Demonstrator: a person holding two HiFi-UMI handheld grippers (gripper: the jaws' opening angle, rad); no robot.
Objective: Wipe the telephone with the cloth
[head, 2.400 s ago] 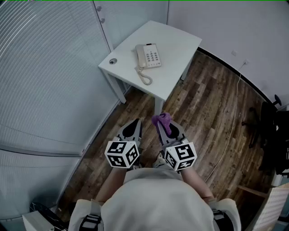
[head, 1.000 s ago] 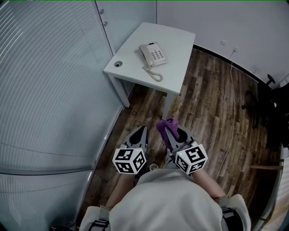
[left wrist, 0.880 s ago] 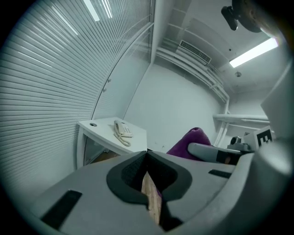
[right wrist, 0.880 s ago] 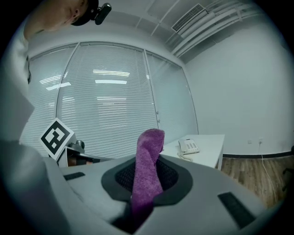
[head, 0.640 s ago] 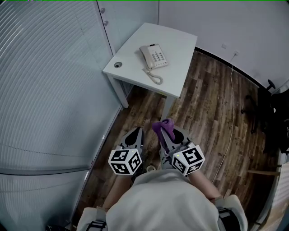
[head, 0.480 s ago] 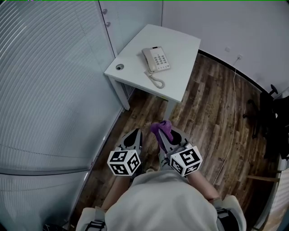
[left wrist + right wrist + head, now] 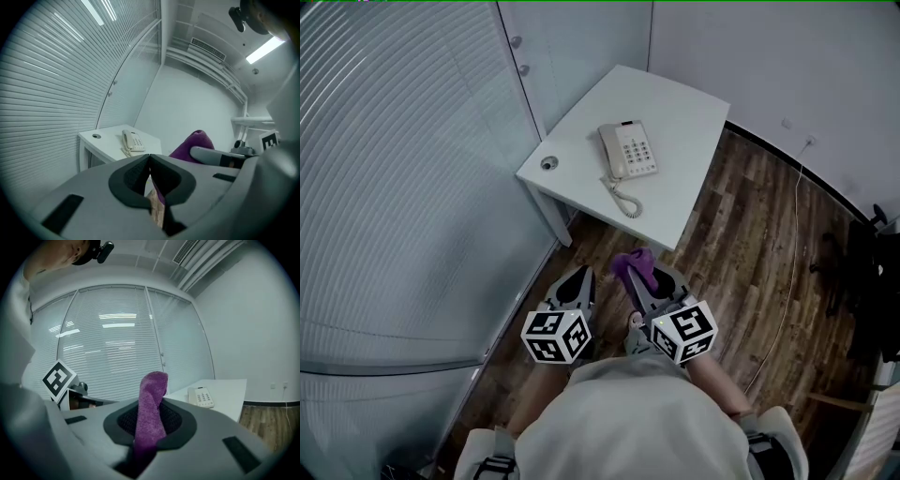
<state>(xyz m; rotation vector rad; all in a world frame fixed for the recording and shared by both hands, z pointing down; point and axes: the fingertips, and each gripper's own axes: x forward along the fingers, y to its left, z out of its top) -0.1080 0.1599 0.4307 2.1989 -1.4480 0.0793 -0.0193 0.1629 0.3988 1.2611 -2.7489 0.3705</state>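
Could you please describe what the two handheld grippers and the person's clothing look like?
The left gripper and right gripper match. Each has a grey, tapering body with dark textured pads inside, and each carries a white cube printed with black square markers. No cables show on them. The person wears a pale, light-coloured top.

Grey: left hand-held gripper (image 7: 582,274), right hand-held gripper (image 7: 644,279); black-white marker cubes (image 7: 555,336); pale top (image 7: 628,422).

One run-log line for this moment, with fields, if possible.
wiping: not begun | right gripper: shut on purple cloth | left gripper: shut, empty | telephone: on white table, untouched
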